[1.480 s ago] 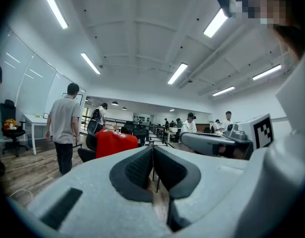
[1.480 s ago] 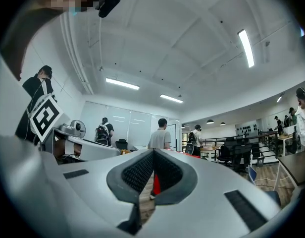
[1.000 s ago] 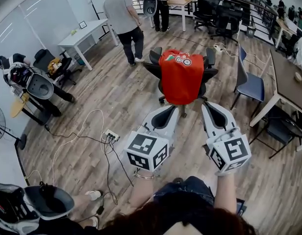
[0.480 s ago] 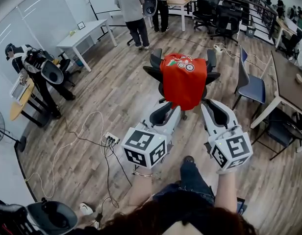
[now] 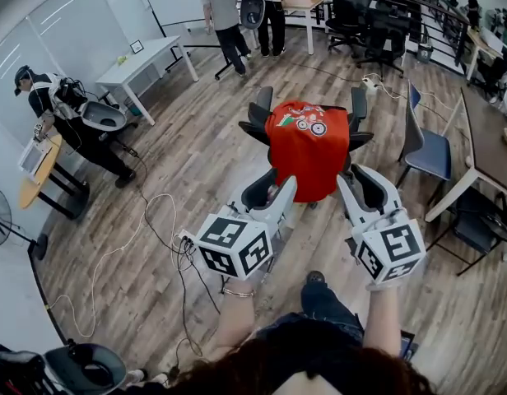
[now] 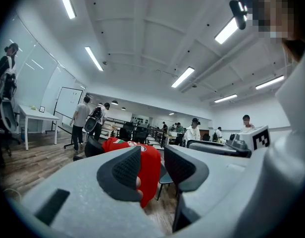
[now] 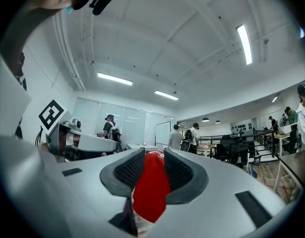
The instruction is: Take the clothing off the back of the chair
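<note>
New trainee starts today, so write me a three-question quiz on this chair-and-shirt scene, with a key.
1. True or false: the red shirt hangs over the back of the black office chair.
2. In the head view, the blue chair stands to which side of the shirt? A) left B) right C) in front, nearer the person
3. Are the left gripper and right gripper clamped on the shirt?
Key: 1 true. 2 B. 3 No: both pairs of jaws have just been opening and stand apart, the shirt showing in the gaps unpressed.
</note>
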Demonstrator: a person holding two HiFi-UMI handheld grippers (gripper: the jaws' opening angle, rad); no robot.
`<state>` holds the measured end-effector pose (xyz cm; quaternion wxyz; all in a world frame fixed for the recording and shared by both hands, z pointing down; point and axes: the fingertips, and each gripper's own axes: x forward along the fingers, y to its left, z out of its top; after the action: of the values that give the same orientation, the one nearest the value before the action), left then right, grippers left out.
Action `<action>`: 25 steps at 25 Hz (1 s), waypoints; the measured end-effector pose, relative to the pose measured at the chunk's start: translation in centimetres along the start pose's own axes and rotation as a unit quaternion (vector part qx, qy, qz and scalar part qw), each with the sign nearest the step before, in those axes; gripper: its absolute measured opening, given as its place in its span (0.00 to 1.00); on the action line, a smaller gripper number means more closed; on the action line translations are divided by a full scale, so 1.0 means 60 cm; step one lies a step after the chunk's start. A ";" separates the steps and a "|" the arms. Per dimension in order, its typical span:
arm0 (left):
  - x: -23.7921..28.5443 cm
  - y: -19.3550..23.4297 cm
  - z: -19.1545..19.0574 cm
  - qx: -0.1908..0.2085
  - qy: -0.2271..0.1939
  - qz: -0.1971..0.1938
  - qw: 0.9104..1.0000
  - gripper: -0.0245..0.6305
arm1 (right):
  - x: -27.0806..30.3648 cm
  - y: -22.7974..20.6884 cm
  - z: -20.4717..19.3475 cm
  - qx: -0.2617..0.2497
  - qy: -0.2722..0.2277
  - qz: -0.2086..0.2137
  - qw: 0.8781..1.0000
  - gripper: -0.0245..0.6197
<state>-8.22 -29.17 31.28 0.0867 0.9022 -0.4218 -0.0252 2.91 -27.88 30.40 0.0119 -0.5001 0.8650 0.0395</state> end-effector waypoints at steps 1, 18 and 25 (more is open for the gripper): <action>0.008 0.005 0.000 -0.003 -0.001 0.001 1.000 0.28 | 0.006 -0.008 -0.003 -0.001 0.001 0.002 1.000 0.22; 0.136 0.122 -0.038 -0.058 0.044 0.032 0.997 0.39 | 0.119 -0.131 -0.087 0.023 0.065 0.011 0.998 0.41; 0.166 0.167 -0.063 -0.095 0.056 0.039 0.993 0.48 | 0.152 -0.150 -0.137 0.042 0.096 0.017 0.994 0.46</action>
<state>-8.97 -42.57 37.07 0.1967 0.8728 -0.4465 -0.0114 6.28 -40.90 37.52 -0.0506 -0.4861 0.8712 -0.0453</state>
